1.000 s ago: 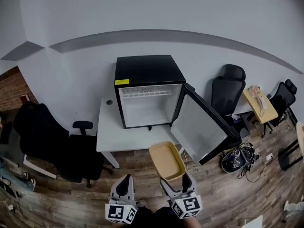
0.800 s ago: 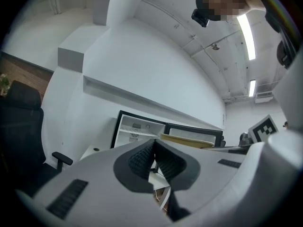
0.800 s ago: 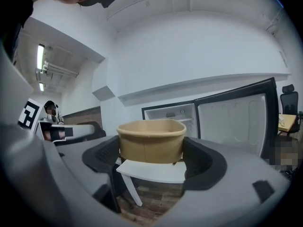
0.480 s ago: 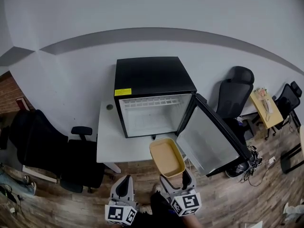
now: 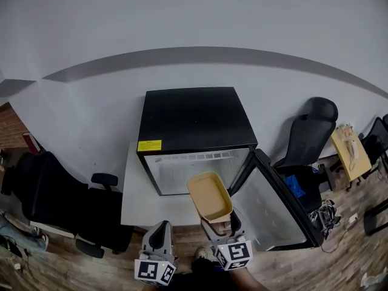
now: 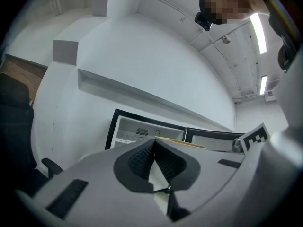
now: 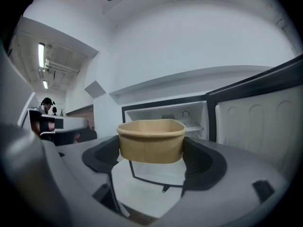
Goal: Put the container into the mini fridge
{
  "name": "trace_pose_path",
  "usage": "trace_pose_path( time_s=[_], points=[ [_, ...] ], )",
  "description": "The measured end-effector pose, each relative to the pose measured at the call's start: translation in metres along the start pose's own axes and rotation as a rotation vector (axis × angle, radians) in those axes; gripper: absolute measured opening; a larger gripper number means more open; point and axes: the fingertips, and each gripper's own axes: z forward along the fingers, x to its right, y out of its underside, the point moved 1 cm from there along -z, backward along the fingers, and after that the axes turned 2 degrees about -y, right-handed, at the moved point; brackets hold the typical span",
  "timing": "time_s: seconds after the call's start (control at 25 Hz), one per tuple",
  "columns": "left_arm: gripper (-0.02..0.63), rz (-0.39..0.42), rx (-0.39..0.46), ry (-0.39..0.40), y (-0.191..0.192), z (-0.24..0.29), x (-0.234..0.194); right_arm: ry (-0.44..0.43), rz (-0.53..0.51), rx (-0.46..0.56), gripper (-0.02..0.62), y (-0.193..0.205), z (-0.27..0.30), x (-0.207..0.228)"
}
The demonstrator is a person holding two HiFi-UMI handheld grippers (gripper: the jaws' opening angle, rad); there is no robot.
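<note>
A tan paper container is clamped between the jaws of my right gripper, held level in front of the open mouth of the black mini fridge. The fridge's white inside looks bare, and its door stands swung out to the right. My left gripper is low at the left with its jaws pressed together and nothing between them; past them I see the fridge and the container's rim.
The fridge stands on a white table against a white wall. A black office chair is at the left, another black chair at the right beyond the door, and a small wooden desk at the far right. The floor is wood.
The view has closed in on the fridge. My right gripper has carried the container forward from before the table edge to the fridge opening. The left gripper has kept its place.
</note>
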Motion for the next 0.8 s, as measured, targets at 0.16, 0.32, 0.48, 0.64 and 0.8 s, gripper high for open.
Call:
trace_pose_path(
  time_s=[0.16, 0.32, 0.48, 0.64, 0.8],
  points=[
    [0.008, -0.004, 0.005, -0.015, -0.001, 0.032, -0.002, -0.013, -0.011, 0.003, 0.42, -0.007, 0.035, 0.023],
    [0.008, 0.004, 0.021, -0.024, -0.01, 0.052, -0.008, -0.004, -0.02, -0.001, 0.42, -0.009, 0.069, 0.04],
    [0.008, 0.026, 0.01, -0.014, -0.013, 0.071, -0.021, 0.019, -0.028, -0.006, 0.42, -0.01, 0.103, 0.049],
    [0.008, 0.017, 0.003, 0.005, -0.016, 0.081, -0.037, 0.056, -0.026, -0.015, 0.42, -0.008, 0.132, 0.052],
    [0.008, 0.017, 0.007, 0.021, -0.021, 0.09, -0.052, 0.086, -0.027, -0.023, 0.42, -0.004, 0.157, 0.055]
  ],
)
